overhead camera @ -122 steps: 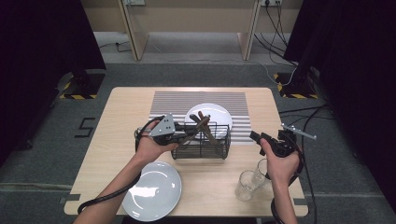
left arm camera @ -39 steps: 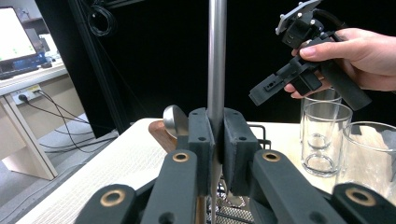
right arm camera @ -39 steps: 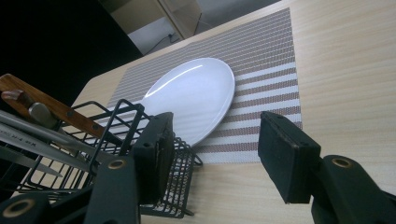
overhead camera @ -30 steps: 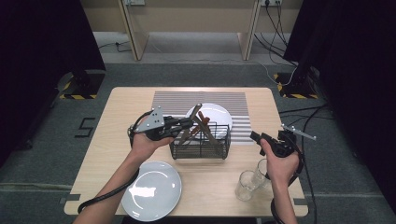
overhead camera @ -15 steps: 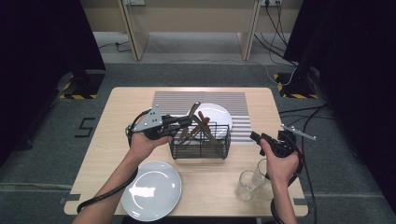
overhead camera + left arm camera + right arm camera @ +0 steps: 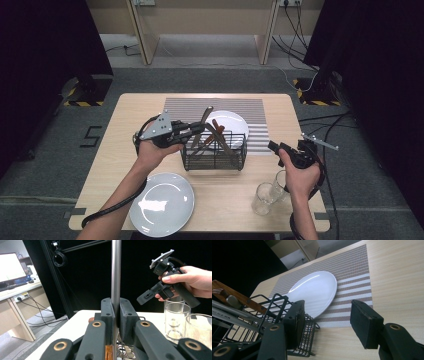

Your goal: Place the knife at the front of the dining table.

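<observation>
Steel and slim, the utensil handle [image 6: 116, 272] stands upright between the jaws of the left gripper [image 6: 192, 128], which are clenched tight on it; its lower end reaches down into the black wire caddy [image 6: 214, 155] at the middle of the table [image 6: 125, 112]. More cutlery with brown wooden handles [image 6: 218, 131] leans in that caddy. Just behind the caddy a white plate [image 6: 235, 122] lies on the striped placemat [image 6: 177, 106]. At the near left edge sits a second white plate [image 6: 161, 203]. To the right, the right gripper [image 6: 275, 148] hovers above the table with its jaws released, wide apart and holding nothing. Below that hand, near the right front, stand two clear glasses [image 6: 262, 198]
</observation>
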Demonstrator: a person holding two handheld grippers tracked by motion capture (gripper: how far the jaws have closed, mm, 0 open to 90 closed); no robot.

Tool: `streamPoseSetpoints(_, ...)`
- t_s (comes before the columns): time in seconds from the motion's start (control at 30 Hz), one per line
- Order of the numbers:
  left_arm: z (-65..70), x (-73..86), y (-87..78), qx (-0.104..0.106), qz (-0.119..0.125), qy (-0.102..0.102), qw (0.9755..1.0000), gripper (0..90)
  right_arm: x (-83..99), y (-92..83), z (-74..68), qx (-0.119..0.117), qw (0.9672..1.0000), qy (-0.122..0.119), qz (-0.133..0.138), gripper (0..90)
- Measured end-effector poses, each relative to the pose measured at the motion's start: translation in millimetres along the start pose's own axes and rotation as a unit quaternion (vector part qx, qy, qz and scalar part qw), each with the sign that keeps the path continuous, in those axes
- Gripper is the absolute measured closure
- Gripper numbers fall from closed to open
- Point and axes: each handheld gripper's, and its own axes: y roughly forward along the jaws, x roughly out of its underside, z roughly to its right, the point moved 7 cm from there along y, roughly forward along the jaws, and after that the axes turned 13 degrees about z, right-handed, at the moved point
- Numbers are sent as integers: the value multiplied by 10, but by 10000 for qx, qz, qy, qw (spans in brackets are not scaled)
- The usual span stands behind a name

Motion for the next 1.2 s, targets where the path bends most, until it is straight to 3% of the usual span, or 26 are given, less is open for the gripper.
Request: streamPoseSetpoints(1.2,-67,-91,-12,-110,228,-96,9996,830,-4,-3,14,10,10000,22,17,458)
